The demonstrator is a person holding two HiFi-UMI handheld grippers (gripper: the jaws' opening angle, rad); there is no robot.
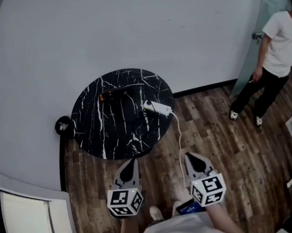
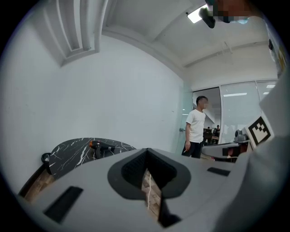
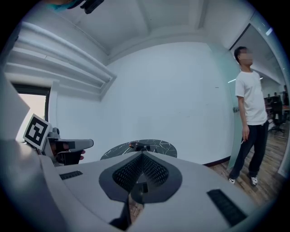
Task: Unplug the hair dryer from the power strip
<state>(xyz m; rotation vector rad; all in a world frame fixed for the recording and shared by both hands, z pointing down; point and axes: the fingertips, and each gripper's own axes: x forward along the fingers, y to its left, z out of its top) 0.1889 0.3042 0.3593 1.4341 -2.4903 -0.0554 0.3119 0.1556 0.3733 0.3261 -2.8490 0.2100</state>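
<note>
A black hair dryer (image 1: 115,97) with an orange end lies on a round black marble table (image 1: 106,140) against the white wall. A white power strip (image 1: 157,107) rests at the table's right edge, and its white cord (image 1: 179,135) drops to the wooden floor. My left gripper (image 1: 129,166) and right gripper (image 1: 192,158) hover side by side well short of the table, both shut and holding nothing. The left gripper view shows the hair dryer (image 2: 100,146) far off on the table (image 2: 68,154). In the right gripper view the table (image 3: 158,146) lies ahead beyond the jaws.
A person in a white shirt (image 1: 275,61) stands at the right by a glass door (image 1: 260,29). A small black round object (image 1: 63,125) sits on the floor left of the table. A window frame (image 1: 21,220) runs along the lower left.
</note>
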